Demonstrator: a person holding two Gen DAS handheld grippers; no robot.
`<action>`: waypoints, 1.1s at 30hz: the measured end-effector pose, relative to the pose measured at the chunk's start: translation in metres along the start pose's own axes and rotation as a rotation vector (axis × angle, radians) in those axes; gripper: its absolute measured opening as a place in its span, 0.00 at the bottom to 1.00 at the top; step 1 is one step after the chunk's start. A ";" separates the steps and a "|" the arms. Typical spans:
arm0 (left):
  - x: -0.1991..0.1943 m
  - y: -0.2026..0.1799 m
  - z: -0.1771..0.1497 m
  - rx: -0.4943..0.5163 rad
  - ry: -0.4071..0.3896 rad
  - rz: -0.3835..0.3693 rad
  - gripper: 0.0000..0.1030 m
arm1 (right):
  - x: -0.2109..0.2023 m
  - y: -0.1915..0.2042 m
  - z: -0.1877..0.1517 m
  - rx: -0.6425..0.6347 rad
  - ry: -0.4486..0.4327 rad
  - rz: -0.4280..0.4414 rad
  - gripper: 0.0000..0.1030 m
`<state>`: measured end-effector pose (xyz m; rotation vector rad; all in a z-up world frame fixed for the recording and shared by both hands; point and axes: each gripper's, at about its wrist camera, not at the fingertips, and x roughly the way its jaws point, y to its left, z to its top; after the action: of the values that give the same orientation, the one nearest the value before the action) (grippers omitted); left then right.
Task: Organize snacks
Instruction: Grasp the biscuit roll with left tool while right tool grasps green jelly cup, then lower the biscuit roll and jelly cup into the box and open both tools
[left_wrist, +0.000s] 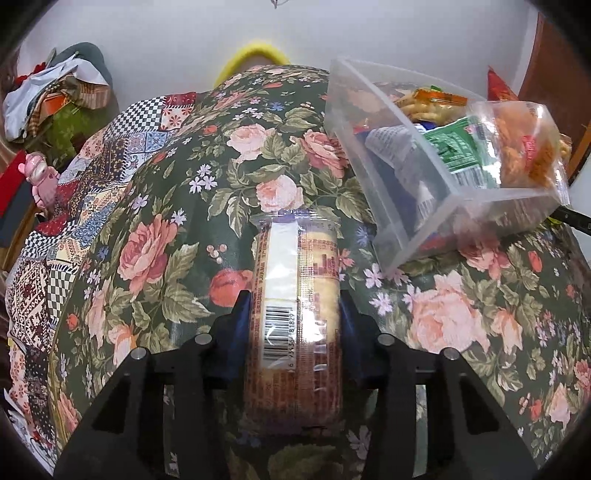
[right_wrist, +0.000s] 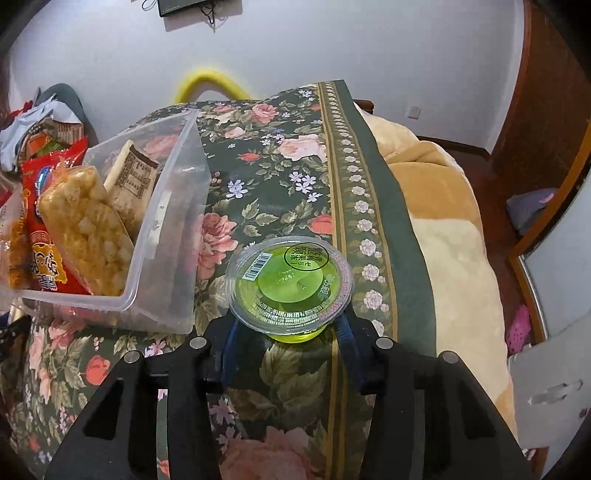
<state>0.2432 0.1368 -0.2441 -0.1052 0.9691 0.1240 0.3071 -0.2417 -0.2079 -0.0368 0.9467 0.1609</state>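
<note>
A long biscuit packet (left_wrist: 295, 266) with a barcode lies lengthwise on the floral tablecloth (left_wrist: 166, 229). My left gripper (left_wrist: 294, 299) is shut on it, its blue pads pressing both long sides. To the right and beyond stands a clear plastic container (left_wrist: 369, 155) holding several snack packets. In the right wrist view a green jelly cup (right_wrist: 288, 280) with a sealed lid sits near the cloth's bordered edge. My right gripper (right_wrist: 287, 325) is shut on the cup's body just under the rim. The same clear plastic container (right_wrist: 173, 221) stands to the left of the cup.
A beige blanket (right_wrist: 443, 221) lies beyond the cloth's right edge. A pile of clothes (left_wrist: 55, 96) and a pink toy (left_wrist: 40, 177) sit at the far left. A yellow ring (left_wrist: 255, 55) shows behind the table. A wooden door (right_wrist: 546, 110) is on the right.
</note>
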 end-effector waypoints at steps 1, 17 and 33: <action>-0.003 0.000 0.000 -0.002 -0.002 -0.004 0.44 | -0.002 0.000 -0.001 0.002 -0.001 0.002 0.42; -0.065 -0.001 0.034 -0.013 -0.137 -0.031 0.44 | -0.078 0.018 0.021 -0.014 -0.152 0.060 0.41; -0.057 -0.048 0.100 0.036 -0.201 -0.099 0.44 | -0.070 0.058 0.063 -0.038 -0.212 0.126 0.42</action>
<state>0.3001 0.1003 -0.1389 -0.1054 0.7640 0.0255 0.3085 -0.1867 -0.1116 0.0046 0.7345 0.2936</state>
